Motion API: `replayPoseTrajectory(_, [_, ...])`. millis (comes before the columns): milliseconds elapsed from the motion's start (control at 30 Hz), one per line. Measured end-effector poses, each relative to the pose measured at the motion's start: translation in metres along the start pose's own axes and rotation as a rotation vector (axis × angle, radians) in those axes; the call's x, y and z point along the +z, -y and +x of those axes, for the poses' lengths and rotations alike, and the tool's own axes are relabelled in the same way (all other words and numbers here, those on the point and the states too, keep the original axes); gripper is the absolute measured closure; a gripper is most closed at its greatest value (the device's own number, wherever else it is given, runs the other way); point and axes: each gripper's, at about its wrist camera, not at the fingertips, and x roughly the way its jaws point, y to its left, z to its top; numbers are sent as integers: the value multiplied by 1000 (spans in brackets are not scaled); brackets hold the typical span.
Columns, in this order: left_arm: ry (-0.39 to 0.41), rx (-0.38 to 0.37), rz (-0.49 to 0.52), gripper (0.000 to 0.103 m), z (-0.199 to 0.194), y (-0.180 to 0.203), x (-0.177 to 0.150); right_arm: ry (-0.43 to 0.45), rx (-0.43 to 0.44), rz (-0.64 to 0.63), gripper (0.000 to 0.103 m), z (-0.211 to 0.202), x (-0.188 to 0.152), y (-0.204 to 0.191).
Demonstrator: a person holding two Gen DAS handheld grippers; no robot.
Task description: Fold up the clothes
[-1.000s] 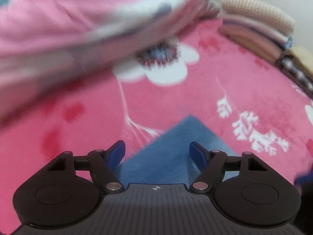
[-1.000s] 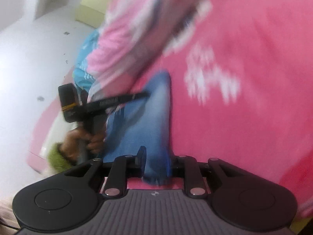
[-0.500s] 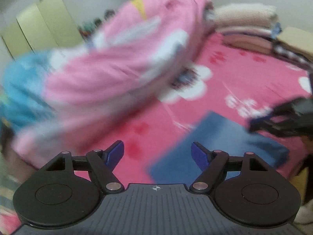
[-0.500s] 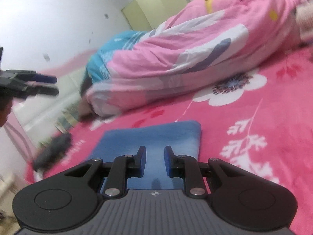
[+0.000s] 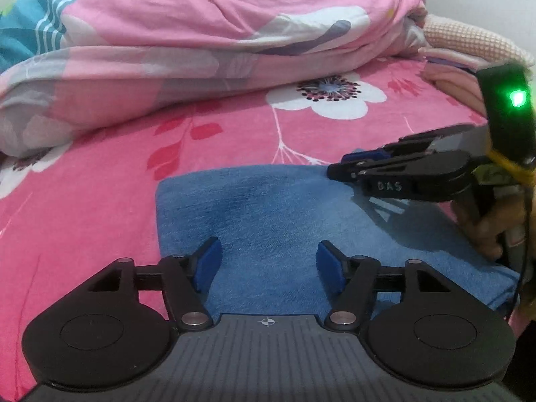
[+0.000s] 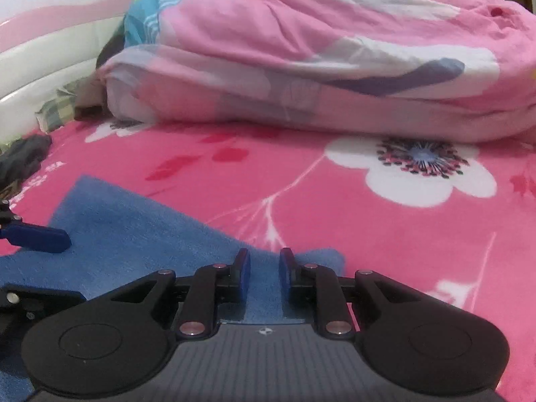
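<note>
The folded blue towel (image 5: pixel 284 221) lies flat on the pink floral bedspread (image 5: pixel 100 201), filling the lower middle of the left wrist view and the lower left of the right wrist view (image 6: pixel 134 231). It reads as a neat rectangle with one corner at centre left of the left view and a far edge running toward the right.

The left tool (image 5: pixel 268 261) sits at the bottom centre of its frame with its blue pads spread wide, the towel showing in the gap between them and nothing gripped. It hovers over the near part of the towel; whether it touches the cloth is hard to say from this angle.

The right tool (image 6: pixel 263 273) is at the bottom centre of its own frame, its pads drawn to a narrow gap with only towel behind them, holding nothing. In the left view the same tool (image 5: pixel 338 165) enters from the right, its tips low over the towel's far right part, with the person's hand (image 5: pixel 485 224) on its grip at the right edge.

Beyond the towel, a bunched pink quilt (image 5: pixel 201 33) spans the upper part of both views. A large white flower print (image 6: pixel 418 167) lies on the bedspread right of centre.
</note>
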Motion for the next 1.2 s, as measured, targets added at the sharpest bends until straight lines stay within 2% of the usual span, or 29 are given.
replayPoseTrajectory(133, [18, -5, -15, 38, -16, -6, 3, -7, -18, -5, 82, -10, 14, -3])
replayPoseTrajectory(200, [57, 22, -3, 36, -25, -7, 7, -5, -15, 15, 82, -12, 18, -1])
replayPoseTrajectory(233, [62, 38, -1, 33, -25, -7, 10, -33, -8, 47, 82, -3, 16, 3])
replayPoseTrajectory(267, [51, 51, -4, 31, -20, -8, 12, -55, 1, 70, 82, 5, 13, 7])
replayPoseTrajectory(367, [-31, 91, 23, 23, 8, -4, 9, -49, 16, 103, 82, 13, 8, 12])
replayPoseTrajectory(500, [-36, 144, 17, 16, 14, 1, 7, -54, -5, 87, 82, 7, 12, 8])
replayPoseTrajectory(567, [-49, 175, 16, 9, 15, 3, 8, -43, -23, 87, 82, -3, 17, 4])
replayPoseTrajectory(667, [-57, 217, 25, 4, 17, 5, 9, -48, -15, 80, 82, -9, 13, 0])
replayPoseTrajectory(833, [-60, 279, 57, 0, 17, 15, 9, -36, -1, 74, 82, -10, 3, -2])
replayPoseTrajectory(933, [-53, 309, 84, 0, 17, 21, 9, -34, -6, 110, 81, -21, 10, -1])
replayPoseTrajectory(1067, [-49, 324, 91, 0, 17, 23, 10, 6, 11, 91, 81, -45, 7, -8])
replayPoseTrajectory(1200, [-45, 339, 100, 0, 18, 27, 9, -6, 8, 72, 81, -37, -11, -9])
